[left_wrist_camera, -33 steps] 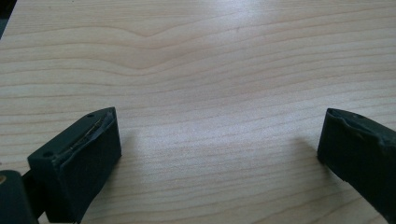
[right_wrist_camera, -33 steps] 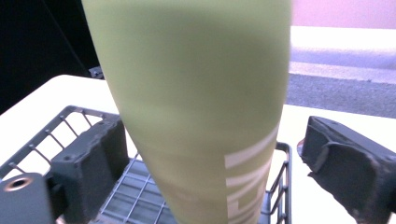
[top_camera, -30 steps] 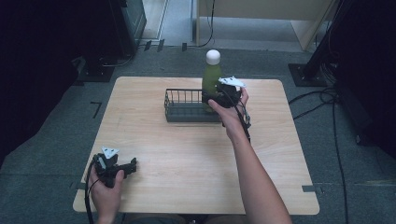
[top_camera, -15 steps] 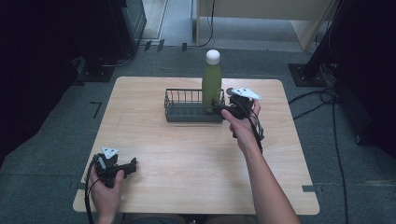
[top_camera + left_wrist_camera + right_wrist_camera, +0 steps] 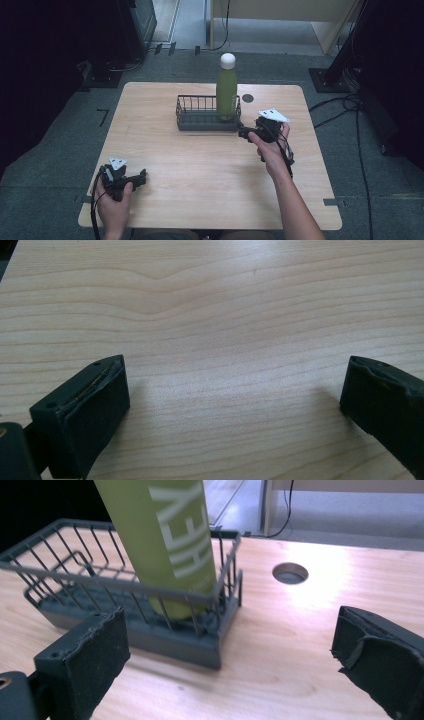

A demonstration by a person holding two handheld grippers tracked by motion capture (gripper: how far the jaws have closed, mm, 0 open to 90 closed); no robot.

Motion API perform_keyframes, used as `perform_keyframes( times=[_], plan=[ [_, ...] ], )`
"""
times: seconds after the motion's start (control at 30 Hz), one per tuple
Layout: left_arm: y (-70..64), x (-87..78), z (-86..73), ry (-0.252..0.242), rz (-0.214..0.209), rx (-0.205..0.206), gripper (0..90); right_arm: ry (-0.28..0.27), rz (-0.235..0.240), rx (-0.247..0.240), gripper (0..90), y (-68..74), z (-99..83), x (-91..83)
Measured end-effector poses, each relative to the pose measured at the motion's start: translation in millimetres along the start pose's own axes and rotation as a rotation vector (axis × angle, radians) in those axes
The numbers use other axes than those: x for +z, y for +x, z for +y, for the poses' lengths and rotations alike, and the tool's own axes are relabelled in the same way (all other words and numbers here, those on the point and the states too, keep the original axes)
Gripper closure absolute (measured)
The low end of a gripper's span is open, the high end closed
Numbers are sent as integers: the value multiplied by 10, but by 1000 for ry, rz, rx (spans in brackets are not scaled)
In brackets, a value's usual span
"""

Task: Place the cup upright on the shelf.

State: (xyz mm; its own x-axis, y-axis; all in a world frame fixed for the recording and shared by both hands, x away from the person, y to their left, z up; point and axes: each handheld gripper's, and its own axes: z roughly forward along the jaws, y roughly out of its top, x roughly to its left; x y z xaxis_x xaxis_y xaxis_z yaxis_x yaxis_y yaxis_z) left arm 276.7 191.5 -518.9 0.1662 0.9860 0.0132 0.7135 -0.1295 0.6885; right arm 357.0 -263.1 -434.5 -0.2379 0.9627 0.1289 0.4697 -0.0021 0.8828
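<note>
Green bottle (image 5: 226, 95) upright in basket (image 5: 200, 122), just beyond right hand-held gripper (image 5: 246, 133).

Green bottle (image 5: 226, 91) stands upright in wire basket's (image 5: 200, 121) right end.

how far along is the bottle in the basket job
Done, by the look of it: the green bottle stands upright inside the wire basket, at its right end. In hand: nothing; the right gripper is open beside the basket, clear of the bottle. The left gripper rests open on the table. Nothing obvious remains.
</note>
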Motion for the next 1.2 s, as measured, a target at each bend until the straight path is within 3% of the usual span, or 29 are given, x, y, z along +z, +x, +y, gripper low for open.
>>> perform_keyframes(
  times=[0.77,1.2],
  plan=[
    [0,1,-1,-1,0,0,0,16,-50,49,22,-313,-484,-307],
    [1,0,0,0,0,2,0,36,-83,29,27,-415,-703,-469]
  ],
)
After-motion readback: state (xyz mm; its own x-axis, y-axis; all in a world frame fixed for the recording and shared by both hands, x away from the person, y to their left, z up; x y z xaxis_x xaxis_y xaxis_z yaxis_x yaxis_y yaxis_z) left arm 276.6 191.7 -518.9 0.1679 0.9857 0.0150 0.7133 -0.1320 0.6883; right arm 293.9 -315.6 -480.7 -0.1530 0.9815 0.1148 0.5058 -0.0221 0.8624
